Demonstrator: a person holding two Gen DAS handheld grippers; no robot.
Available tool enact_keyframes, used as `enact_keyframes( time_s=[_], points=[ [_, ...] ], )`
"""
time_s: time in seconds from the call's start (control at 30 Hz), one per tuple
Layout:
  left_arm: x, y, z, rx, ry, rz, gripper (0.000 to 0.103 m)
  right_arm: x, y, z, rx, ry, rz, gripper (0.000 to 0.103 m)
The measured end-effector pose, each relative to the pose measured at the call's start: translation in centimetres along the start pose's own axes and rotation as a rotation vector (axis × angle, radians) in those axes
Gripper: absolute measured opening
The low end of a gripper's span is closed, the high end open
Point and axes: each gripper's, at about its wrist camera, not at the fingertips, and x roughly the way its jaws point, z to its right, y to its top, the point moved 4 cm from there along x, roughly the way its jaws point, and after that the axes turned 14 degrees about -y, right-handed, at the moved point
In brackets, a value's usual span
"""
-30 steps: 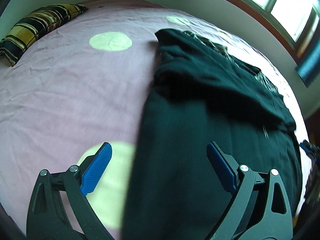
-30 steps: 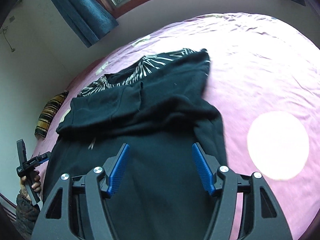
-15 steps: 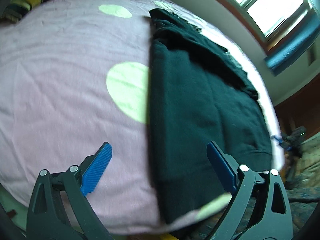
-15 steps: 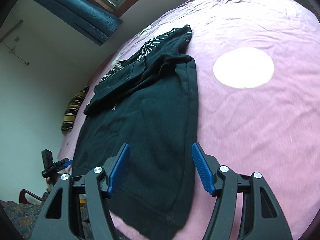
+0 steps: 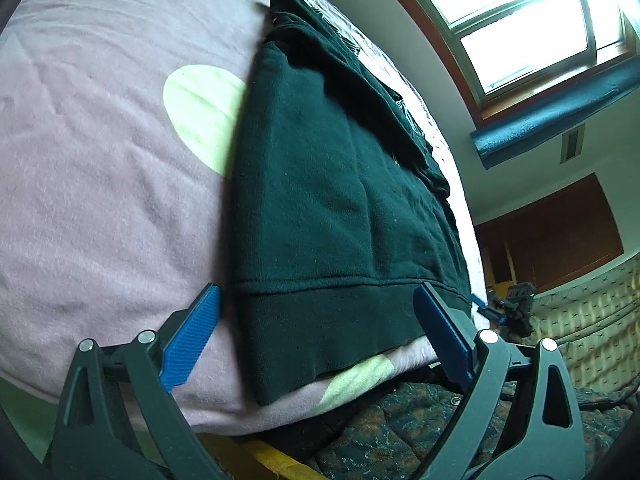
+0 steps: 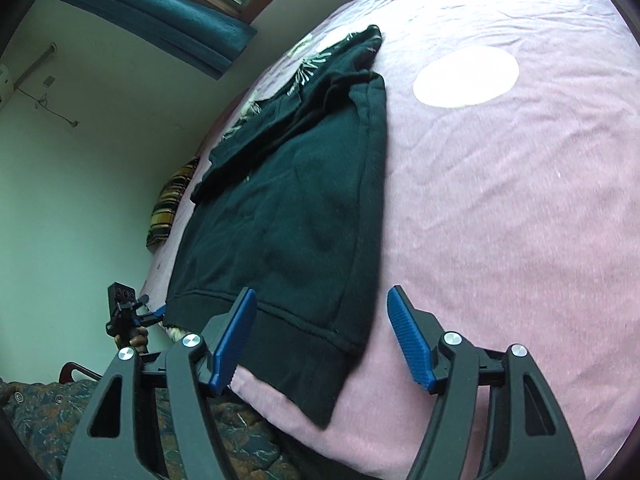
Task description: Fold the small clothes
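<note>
A dark green sweater (image 5: 320, 200) lies flat on the pink bed sheet (image 5: 100, 180), sleeves folded across its upper part. Its ribbed hem (image 5: 328, 328) reaches the bed's near edge. My left gripper (image 5: 318, 332) is open just before the hem's left corner, blue pads apart and touching nothing. In the right wrist view the sweater (image 6: 288, 208) runs away from me. My right gripper (image 6: 322, 340) is open at the hem's right corner (image 6: 320, 360); its jaws are opening, with the cloth between them but not pressed. The left gripper (image 6: 124, 312) shows far left, in a hand.
A patterned dark garment (image 6: 304, 72) lies under the sweater's far end. A striped pillow (image 6: 172, 204) sits at the bed's far side. A patterned quilt (image 5: 400, 420) lies below the bed edge. A window (image 5: 520, 20) and blue curtain (image 5: 560, 108) are on the far wall.
Both grippers have drawn back from over the sweater's middle to its near hem at the bed edge and sunk lower. Both views have rolled. Nothing was taken hold of.
</note>
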Motion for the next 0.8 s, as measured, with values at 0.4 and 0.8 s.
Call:
enact_keyframes(
  time_s=[0.4,0.8],
  points=[
    [0.2,-1.5,-0.1,-0.016,-0.033,-0.008,0.070,1.2,-2.4,-0.6,-0.004,0.171,-0.088,0.068],
    [-0.2,-1.4,-0.9,-0.050,0.068,-0.010,0.036,1.6,-2.7,-0.9,-0.056,0.032,-0.082,0.027]
  ],
)
